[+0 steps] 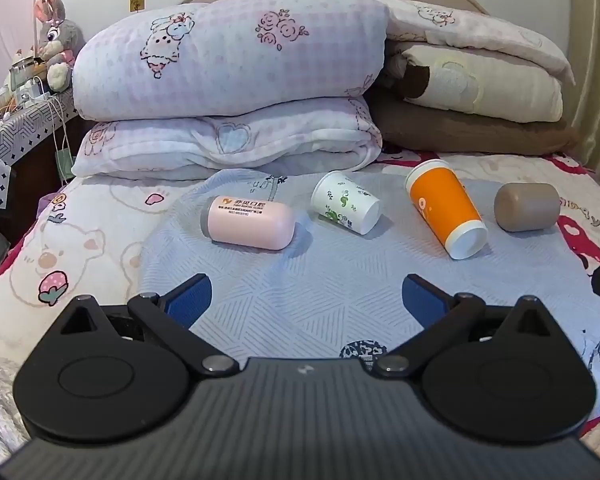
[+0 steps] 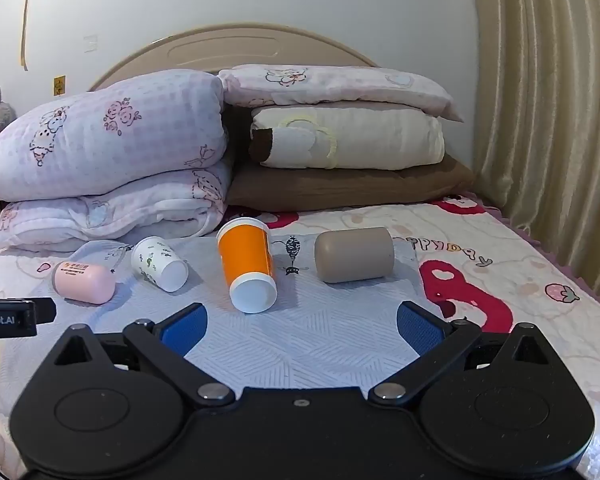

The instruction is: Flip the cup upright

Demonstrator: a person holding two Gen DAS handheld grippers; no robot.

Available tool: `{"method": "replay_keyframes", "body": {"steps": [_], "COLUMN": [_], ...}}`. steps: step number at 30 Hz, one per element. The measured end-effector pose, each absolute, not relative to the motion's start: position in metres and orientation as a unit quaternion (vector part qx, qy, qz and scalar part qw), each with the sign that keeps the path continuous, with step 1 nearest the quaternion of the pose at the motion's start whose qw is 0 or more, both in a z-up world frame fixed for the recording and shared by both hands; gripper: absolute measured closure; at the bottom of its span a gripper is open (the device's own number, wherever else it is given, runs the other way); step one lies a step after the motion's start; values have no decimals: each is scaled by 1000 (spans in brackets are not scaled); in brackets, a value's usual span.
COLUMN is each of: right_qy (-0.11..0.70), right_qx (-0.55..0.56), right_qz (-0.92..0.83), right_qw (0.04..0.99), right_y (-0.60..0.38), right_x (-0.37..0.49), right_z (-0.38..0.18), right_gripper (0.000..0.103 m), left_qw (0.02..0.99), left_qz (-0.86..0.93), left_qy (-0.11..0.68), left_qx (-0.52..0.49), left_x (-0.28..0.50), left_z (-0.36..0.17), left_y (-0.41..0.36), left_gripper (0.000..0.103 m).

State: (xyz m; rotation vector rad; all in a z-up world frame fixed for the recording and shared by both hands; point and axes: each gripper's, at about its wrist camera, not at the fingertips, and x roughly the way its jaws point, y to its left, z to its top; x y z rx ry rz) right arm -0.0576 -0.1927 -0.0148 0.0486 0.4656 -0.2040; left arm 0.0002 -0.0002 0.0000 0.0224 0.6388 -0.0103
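Four cups lay on their sides in a row across a pale blue mat (image 1: 300,300) on the bed: pink cup (image 1: 248,222) far left, white cup (image 1: 344,208) next, orange cup (image 1: 444,212) right of middle, tan cup (image 1: 526,206) far right. None upright yet; task judged barely begun.

Left gripper (image 1: 306,300) released, blue pads wide apart, nothing between them, hovering near side of the mat, roughly facing the gap between pink and white. Right gripper (image 2: 302,330) likewise spread and empty, facing the orange cup (image 2: 248,264), its base turned toward the near side.

White and orange looked like paper: judged light, thin-walled, easy to crush, prone to roll on the soft bedding. Best taken across the body near the stiffer base ring or rim, with a mild squeeze. Pink and tan looked like smooth plastic with rounded ends: stiffer, probably slippery, best pinched at mid-body across the width.

Open mat lay between grippers and cups, so a straight approach seemed free. Gaps between neighbours were modest; white and orange sat near each other, so a wide pad could nudge one. Stacked quilts (image 1: 228,80) stood just behind the row, limiting the far side. Soft surface judged poor footing for a set-down cup.
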Motion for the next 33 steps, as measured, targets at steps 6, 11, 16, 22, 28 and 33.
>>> {"method": "replay_keyframes", "body": {"steps": [6, 11, 16, 22, 28, 33], "right_qy": [234, 238, 240, 240, 242, 244], "right_qx": [23, 25, 21, 22, 26, 26], "right_qz": [-110, -116, -128, -128, -128, -129], "right_qw": [966, 964, 962, 962, 961, 961], "right_y": [-197, -209, -200, -200, -200, -200], "right_x": [-56, -56, -55, -56, -57, -56], "right_z": [-16, -13, -17, -17, -18, -19], "right_gripper": [1, 1, 1, 1, 1, 1], "left_qw": [952, 952, 952, 952, 949, 949], "left_qz": [-19, -43, -48, -54, -63, -62], "left_qy": [307, 304, 301, 302, 308, 308], "left_qx": [10, 10, 15, 9, -9, -16], "left_x": [1, -2, -5, -6, -4, -4], "left_z": [5, 2, 1, 1, -1, -4], "left_y": [-6, -9, -11, -8, -3, -2], "left_gripper": [0, 0, 0, 0, 0, 0]}}
